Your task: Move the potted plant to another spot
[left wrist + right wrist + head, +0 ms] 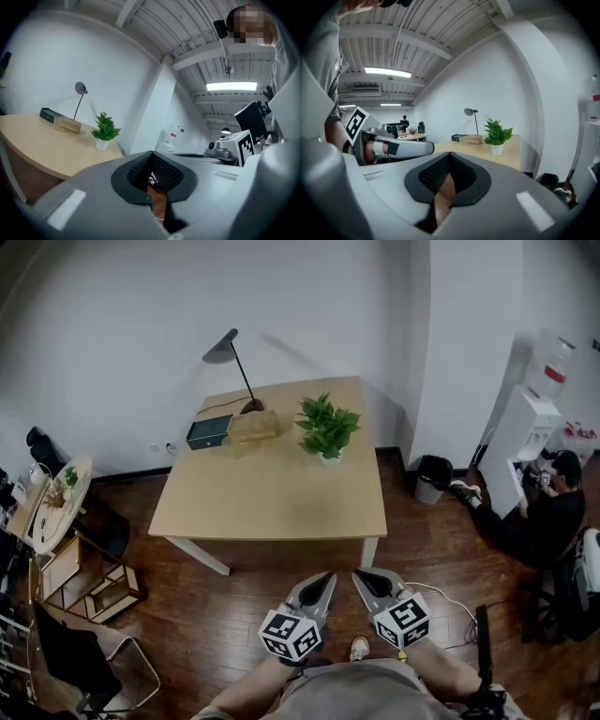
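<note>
A small green potted plant point(327, 428) in a white pot stands near the far right corner of a light wooden table point(272, 498). The same plant point(104, 131) shows to the left in the left gripper view, and the plant point(497, 135) appears right of centre in the right gripper view. Both grippers hang close to my body over the wooden floor, well short of the table. My left gripper point(327, 578) is shut with nothing in it. My right gripper point(359, 576) is shut and empty too, about level with the left.
At the table's far edge stand a grey desk lamp point(231, 357), a dark green box point(208, 432) and a wooden box point(253, 426). A black bin point(432, 478) and a seated person point(539, 517) are to the right. Shelving and a chair point(80, 667) stand to the left.
</note>
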Demonstrator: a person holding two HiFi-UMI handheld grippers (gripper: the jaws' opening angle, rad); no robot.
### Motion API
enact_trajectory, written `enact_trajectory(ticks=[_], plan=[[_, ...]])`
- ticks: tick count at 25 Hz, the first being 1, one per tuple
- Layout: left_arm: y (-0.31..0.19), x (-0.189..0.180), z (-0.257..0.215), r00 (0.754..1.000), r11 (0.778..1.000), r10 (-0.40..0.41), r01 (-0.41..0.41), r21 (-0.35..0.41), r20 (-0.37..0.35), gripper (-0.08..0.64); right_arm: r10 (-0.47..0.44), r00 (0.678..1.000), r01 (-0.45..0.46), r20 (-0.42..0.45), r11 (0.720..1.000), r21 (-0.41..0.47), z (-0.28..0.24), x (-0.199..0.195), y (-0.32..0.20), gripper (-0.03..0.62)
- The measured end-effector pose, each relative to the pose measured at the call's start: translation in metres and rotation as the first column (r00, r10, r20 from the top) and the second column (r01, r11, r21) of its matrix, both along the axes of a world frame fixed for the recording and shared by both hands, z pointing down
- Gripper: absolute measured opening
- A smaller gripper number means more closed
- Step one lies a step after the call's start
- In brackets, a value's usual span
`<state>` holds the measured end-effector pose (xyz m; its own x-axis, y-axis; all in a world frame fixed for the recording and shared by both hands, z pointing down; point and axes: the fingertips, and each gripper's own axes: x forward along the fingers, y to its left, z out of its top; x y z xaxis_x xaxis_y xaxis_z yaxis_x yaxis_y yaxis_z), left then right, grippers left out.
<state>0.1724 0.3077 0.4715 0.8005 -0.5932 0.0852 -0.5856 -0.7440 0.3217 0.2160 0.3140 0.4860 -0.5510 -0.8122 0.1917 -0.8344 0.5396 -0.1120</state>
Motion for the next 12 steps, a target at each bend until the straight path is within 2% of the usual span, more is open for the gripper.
enact_trajectory(ticks=[5, 12], plan=[[-0.042, 0.015, -0.004, 1.000, 1.000, -0.010, 0.010, -0.005, 0.009, 0.002, 0.005, 1.000, -0.005, 0.009, 1.000, -0.014, 0.000, 0.019, -0.043, 0.005], [-0.115, 0.016, 0.001, 1.000, 1.000, -0.007, 0.008, -0.020, 0.016, 0.002, 0.007, 1.000, -0.007, 0.007, 0.999, -0.045, 0.008, 0.018, -0.110, 0.005]])
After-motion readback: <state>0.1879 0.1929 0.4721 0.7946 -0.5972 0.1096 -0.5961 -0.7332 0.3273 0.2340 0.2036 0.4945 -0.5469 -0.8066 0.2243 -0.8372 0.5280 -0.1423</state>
